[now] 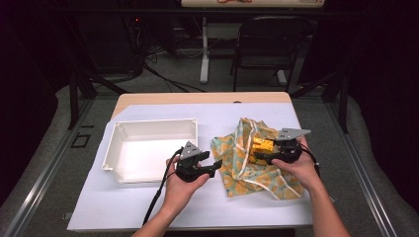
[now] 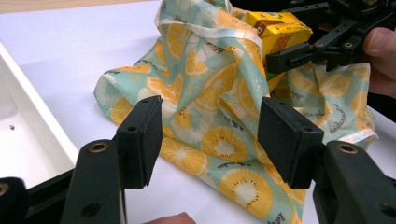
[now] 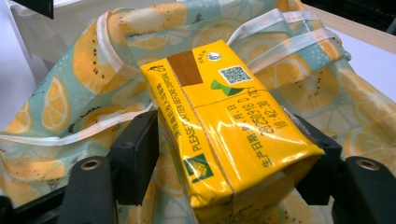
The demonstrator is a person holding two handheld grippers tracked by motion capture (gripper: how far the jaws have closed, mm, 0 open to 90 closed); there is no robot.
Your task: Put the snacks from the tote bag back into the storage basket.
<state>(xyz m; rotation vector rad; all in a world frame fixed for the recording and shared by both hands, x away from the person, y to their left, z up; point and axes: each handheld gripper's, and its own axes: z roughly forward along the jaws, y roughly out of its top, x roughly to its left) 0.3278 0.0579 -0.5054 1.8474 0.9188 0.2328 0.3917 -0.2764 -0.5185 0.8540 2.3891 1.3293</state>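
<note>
Step in hand: I judge it to be lifting the yellow carton [image 3: 229, 140] out of the bag [image 2: 205, 107].
Carton: lies on the crumpled bag, right of the white tray [image 1: 148, 148], on the table [image 1: 123, 207].
Right gripper [image 3: 224, 163]: my jaws stand either side of the carton; the left pad sits at its side, contact on the right is hidden, so I cannot tell whether it is clamped.
Left gripper [image 2: 210, 135]: jaws apart, nothing between the pads; bag fabric lies just beyond them.
Advice: pin a fold of the bag with the left, close squarely on the carton's long sides, lift straight, keep the handles [image 3: 112, 51] clear.
</note>
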